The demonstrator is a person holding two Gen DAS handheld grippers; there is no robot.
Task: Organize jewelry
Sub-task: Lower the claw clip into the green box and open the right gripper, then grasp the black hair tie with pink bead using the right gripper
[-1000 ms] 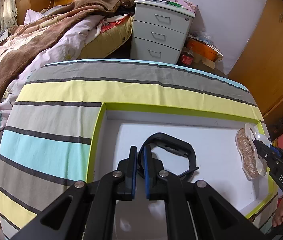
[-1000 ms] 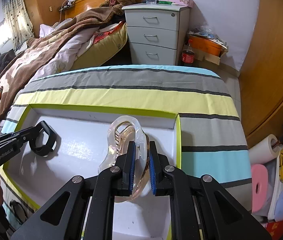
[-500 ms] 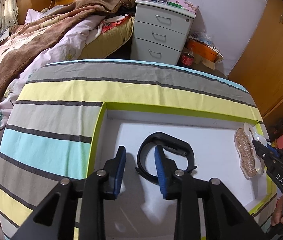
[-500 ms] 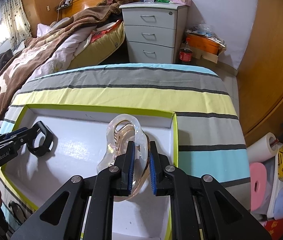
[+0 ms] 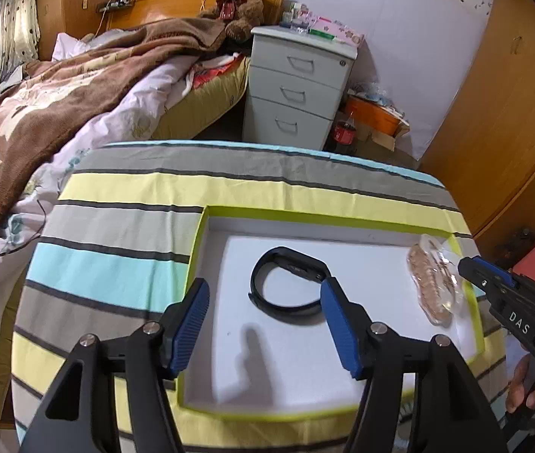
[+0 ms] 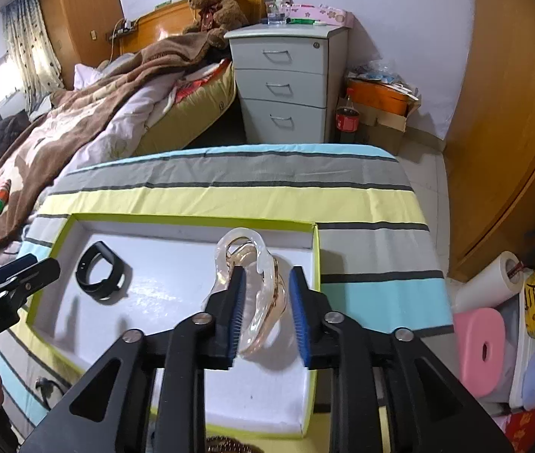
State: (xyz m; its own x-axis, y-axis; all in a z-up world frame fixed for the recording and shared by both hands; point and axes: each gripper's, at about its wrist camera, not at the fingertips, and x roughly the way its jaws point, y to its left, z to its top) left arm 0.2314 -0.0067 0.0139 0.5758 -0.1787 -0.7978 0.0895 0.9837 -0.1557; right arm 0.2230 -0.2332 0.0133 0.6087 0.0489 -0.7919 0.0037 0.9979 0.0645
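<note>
The black wristband (image 5: 286, 287) lies flat in the left half of the white tray (image 5: 343, 358), nearer its far edge. The clear hair clip (image 6: 256, 287) lies against the tray's right edge. The tray rests on the striped table (image 5: 116, 275).

The left claw (image 5: 263, 321) has just been opening; its jaws stand wide, released, the wristband's near side between them and untouched. The right claw (image 6: 265, 307) has just been opening too; the clip lies between its blue pads (image 6: 237, 309), ungripped.
</note>
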